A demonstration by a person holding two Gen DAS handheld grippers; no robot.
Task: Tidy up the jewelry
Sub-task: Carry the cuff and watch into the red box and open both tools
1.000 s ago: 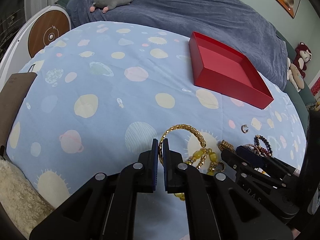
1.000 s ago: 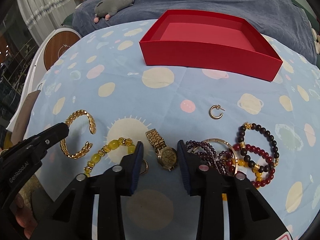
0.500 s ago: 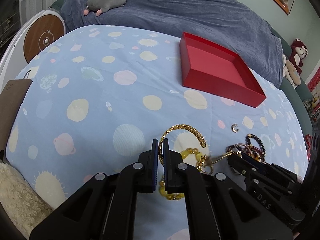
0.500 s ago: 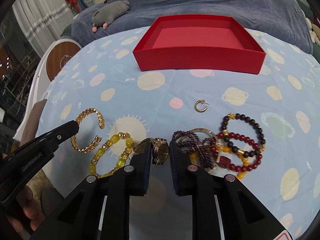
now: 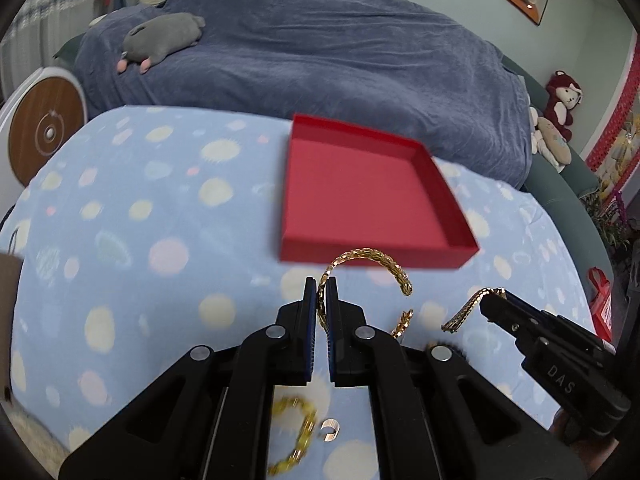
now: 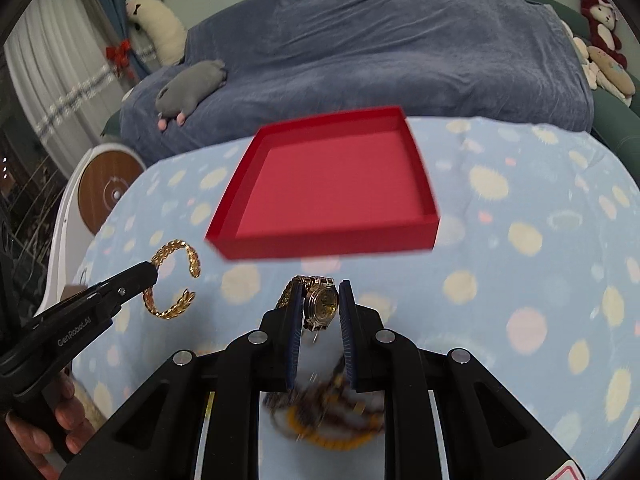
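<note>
Both grippers carry a piece: my left gripper [image 5: 321,294] is pinched tight on the gold cuff bracelet [image 5: 372,264], and my right gripper [image 6: 319,300], jaws having just closed in, clamps the gold wristwatch [image 6: 320,304] by its case, the band hanging to the left. Straight ahead of both lies the red tray [image 6: 332,188], empty on the planet-print bedspread [image 6: 520,240], its near wall just past each load and about equally close to either hand. I judge the carry forward over that wall comes next, the remaining beaded bracelets [image 6: 328,420] lying behind below.
</note>
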